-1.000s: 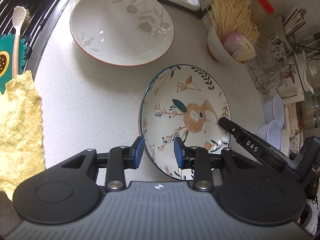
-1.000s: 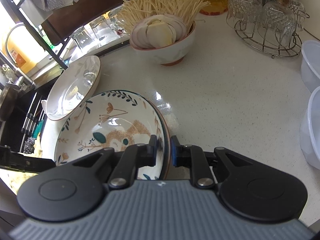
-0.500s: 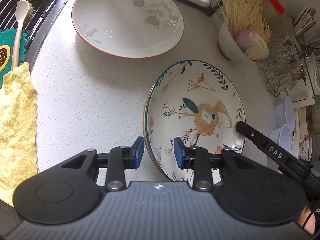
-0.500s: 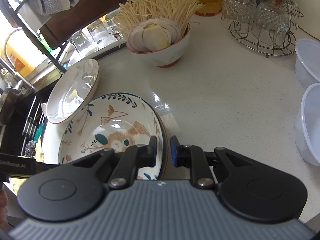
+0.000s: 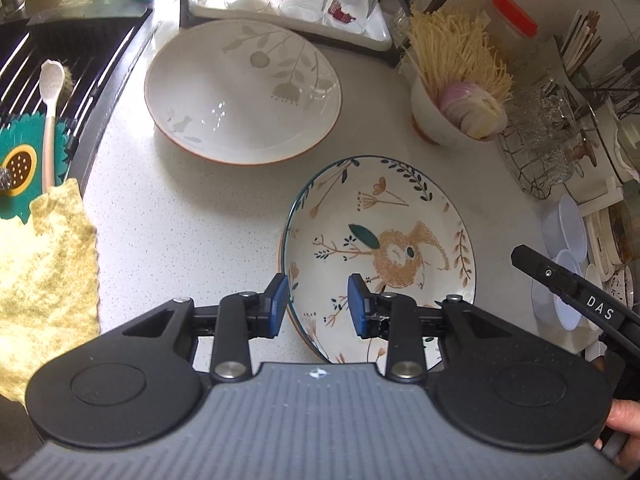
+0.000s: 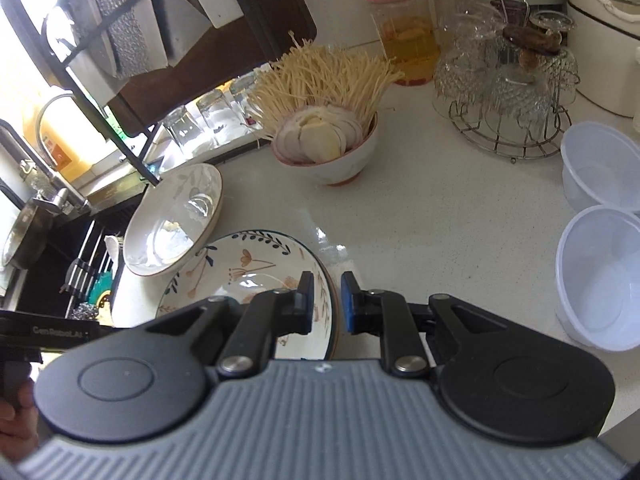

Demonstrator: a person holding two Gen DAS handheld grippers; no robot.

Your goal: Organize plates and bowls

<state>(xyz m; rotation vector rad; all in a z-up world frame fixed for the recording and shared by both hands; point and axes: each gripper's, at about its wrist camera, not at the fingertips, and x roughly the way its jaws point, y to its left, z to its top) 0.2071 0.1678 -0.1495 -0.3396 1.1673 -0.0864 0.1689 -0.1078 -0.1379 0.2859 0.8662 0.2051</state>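
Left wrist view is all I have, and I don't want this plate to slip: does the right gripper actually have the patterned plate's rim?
Observer: Yes. In the right wrist view the right gripper has its jaws nearly closed, with the rim of the patterned plate pinched between them.
Operator: Anything on the counter just beyond that side?
Observer: The counter is bare right beside it. Two clear plastic bowls stand further right, well apart from the plate.
Operator: Is anything in them?
Observer: Both look empty.
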